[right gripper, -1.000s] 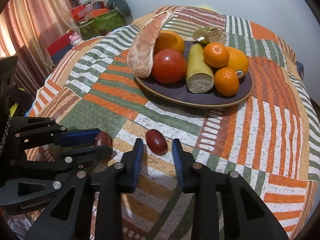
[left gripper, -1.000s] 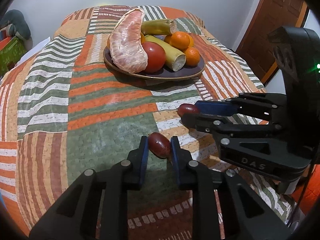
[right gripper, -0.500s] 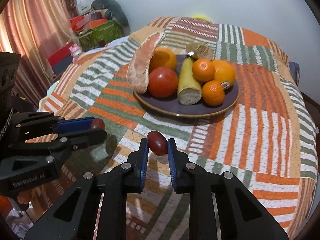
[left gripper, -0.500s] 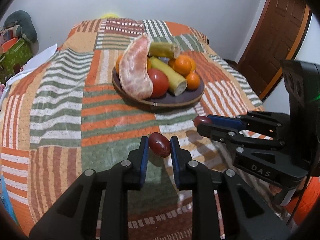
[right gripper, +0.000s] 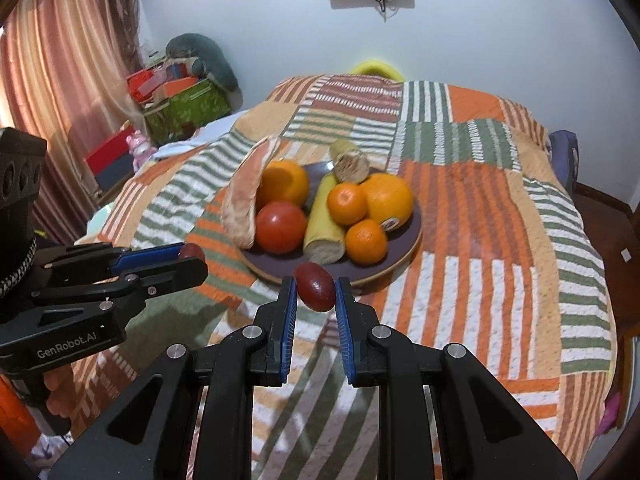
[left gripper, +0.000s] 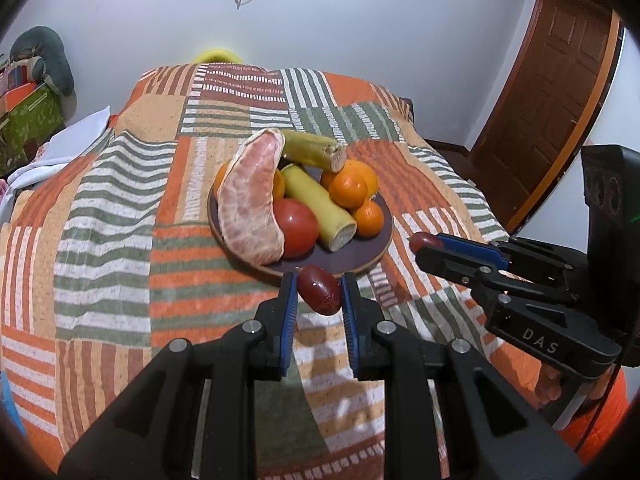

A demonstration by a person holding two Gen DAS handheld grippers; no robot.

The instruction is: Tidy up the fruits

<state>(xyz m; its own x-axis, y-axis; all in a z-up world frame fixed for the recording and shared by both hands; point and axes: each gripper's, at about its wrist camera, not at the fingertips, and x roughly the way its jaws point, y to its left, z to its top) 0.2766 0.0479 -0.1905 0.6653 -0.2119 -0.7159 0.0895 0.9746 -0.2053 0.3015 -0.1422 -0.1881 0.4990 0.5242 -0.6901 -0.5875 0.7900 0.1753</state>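
Both my grippers hold a small dark-red fruit above the striped bedspread: left gripper clamps one fruit, right gripper clamps the other fruit, each just short of the plate piled with oranges, a tomato and bananas

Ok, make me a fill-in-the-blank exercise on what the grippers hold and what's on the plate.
1. Each gripper holds one small dark ____ fruit: the left gripper and the right gripper.
2. The round red tomato rests on the ____.
3. The plate sits on a striped patchwork ____.
4. Both held fruits are clamped between ____ finger pads.

Missing words: red; plate; blanket; blue
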